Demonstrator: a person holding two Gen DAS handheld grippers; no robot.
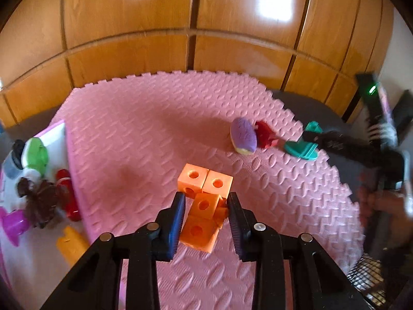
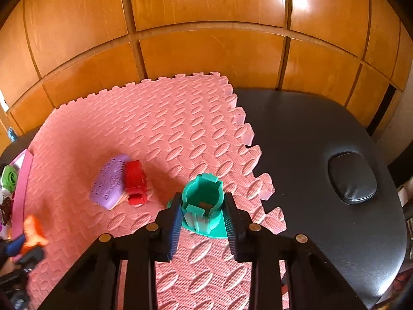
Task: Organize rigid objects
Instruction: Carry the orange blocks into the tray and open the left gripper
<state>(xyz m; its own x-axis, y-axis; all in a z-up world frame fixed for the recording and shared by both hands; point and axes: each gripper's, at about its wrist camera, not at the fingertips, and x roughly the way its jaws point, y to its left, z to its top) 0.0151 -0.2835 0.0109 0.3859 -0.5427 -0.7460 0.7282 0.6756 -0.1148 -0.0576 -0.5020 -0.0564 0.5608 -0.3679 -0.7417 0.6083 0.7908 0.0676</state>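
Observation:
An orange piece of linked cubes with round holes [image 1: 204, 204] lies on the pink foam mat [image 1: 144, 134]. My left gripper [image 1: 206, 201] is open, its blue pads on either side of the cubes. My right gripper [image 2: 202, 201] is open around a teal cup-shaped piece on a flat base [image 2: 204, 199]; it also shows in the left wrist view [image 1: 302, 147]. A purple oval block [image 2: 109, 182] and a red block [image 2: 135, 182] lie together to the left of the teal piece; the left wrist view shows them too, the purple block [image 1: 244, 135] and the red block [image 1: 265, 135].
A white tray [image 1: 55, 139] left of the mat holds a green-capped item [image 1: 34, 155], a red item [image 1: 65, 193], a dark tangled object [image 1: 38, 204], a magenta piece [image 1: 13, 222] and an orange piece [image 1: 71, 242]. Black padded table [image 2: 322, 155] lies right of the mat. Wooden panels stand behind.

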